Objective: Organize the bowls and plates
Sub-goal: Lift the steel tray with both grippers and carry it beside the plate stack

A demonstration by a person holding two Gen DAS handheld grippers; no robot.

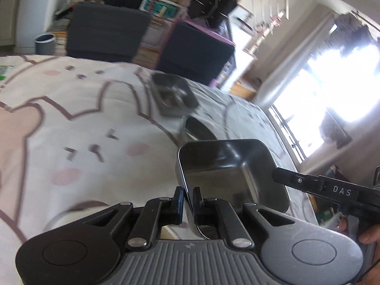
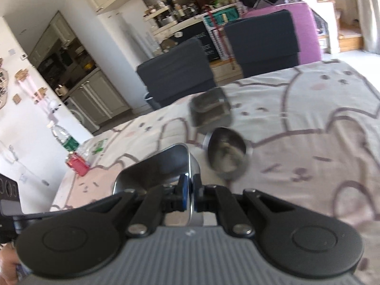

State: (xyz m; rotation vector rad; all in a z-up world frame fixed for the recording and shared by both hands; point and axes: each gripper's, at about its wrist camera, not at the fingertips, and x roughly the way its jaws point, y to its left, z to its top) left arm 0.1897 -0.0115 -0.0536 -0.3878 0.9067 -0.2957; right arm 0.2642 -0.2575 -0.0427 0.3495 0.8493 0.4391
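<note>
While both pairs of jaws clamp opposite rims of one square steel dish (image 1: 228,168), the left gripper (image 1: 188,200) pinches its near wall and the right gripper (image 2: 189,190) grips the facing edge, the dish carried clear of the tablecloth (image 1: 71,118). In the left wrist view the right gripper's black finger meets the dish's far-right corner. Just beyond the jaws, a round steel bowl (image 2: 226,156) sits on the cartoon-animal cloth; farther ahead lies a second square steel dish (image 2: 210,114), blurred. Past the table's far edge stand two dark chairs (image 2: 177,73).
</note>
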